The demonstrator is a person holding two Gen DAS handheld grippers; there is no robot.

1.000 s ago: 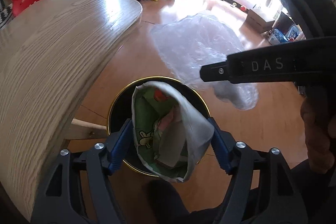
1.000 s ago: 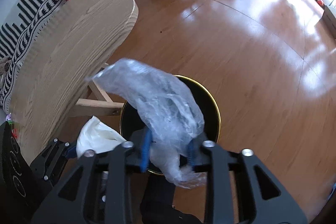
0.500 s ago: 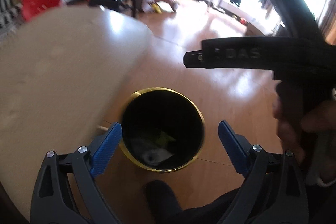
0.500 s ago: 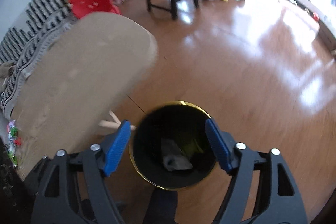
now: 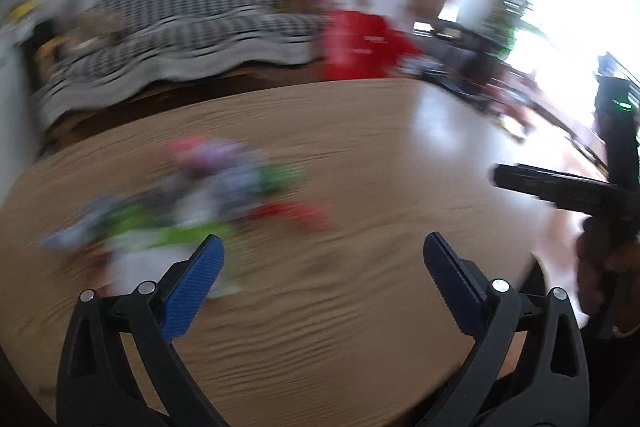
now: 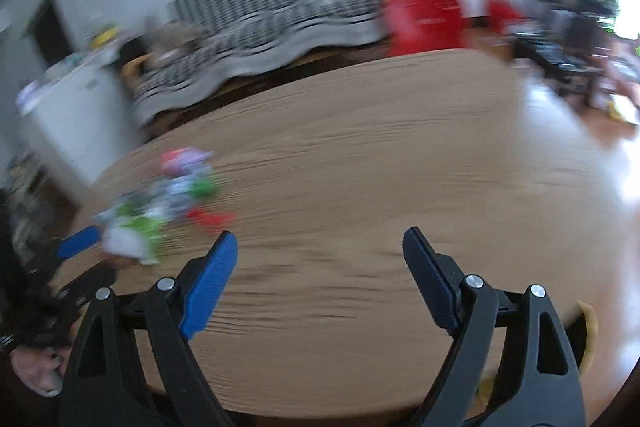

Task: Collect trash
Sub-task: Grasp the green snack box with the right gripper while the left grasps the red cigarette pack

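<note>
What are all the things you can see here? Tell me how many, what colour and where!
table: one, light wood, fills the middle of both views.
trash pile: one blurred heap, count unclear, green, white, purple and red, on the table's left part.
sofa cover: one, black-and-white pattern, behind the table.
red thing: one, blurred, past the table's far edge.
floor: shiny wood, on the right.
left hand-held gripper: one, black with blue pads, open, empty, over the table.
right hand-held gripper: one, same colours, open, empty, over the table.
person's hand: one, at the right edge, holding the right hand-held gripper.
</note>
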